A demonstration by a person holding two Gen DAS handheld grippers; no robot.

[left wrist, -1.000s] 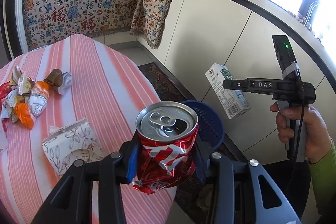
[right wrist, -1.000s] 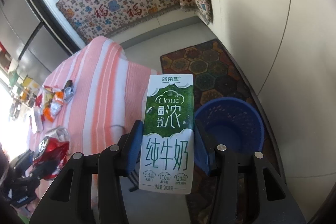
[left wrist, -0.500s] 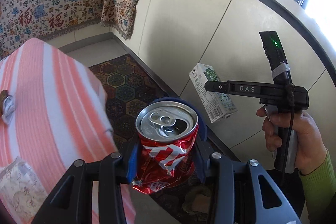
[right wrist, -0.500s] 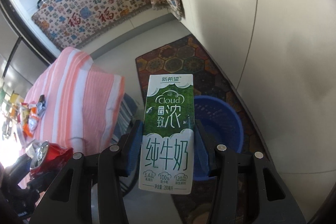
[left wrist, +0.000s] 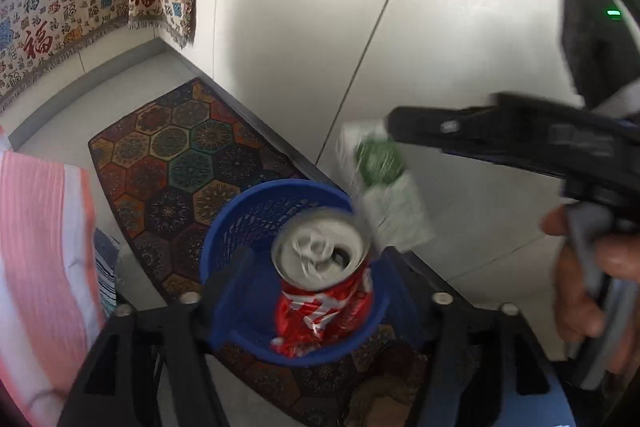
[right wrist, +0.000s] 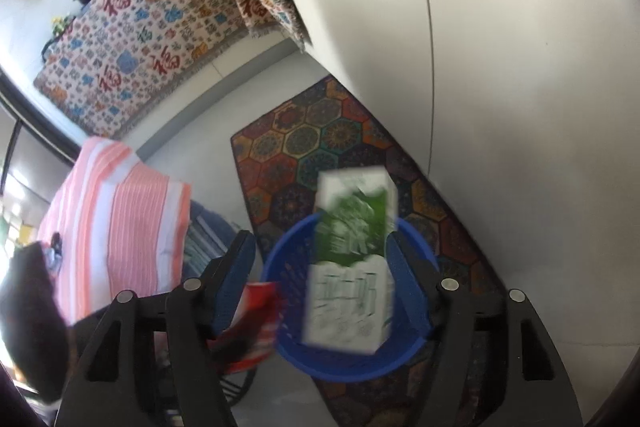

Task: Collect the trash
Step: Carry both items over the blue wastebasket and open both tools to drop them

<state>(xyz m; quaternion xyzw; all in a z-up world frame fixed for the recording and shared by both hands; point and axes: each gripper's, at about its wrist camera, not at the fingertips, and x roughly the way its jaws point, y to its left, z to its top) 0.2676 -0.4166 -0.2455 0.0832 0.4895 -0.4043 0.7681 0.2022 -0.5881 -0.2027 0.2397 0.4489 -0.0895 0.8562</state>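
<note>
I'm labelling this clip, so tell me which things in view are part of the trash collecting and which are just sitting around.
Part of the job:
- crushed red soda can, loose between the left claw's open pads
- green-and-white milk carton, released by the right claw
- blue trash basket beneath both

Just lying about:
- hexagon-patterned rug
- pink striped tablecloth
- patterned cloth over the counter

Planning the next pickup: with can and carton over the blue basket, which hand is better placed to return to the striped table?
Probably left. Both tools' jaws have just been opening, can and carton loose between them; the left tool sits between the right tool and the striped table.
</note>
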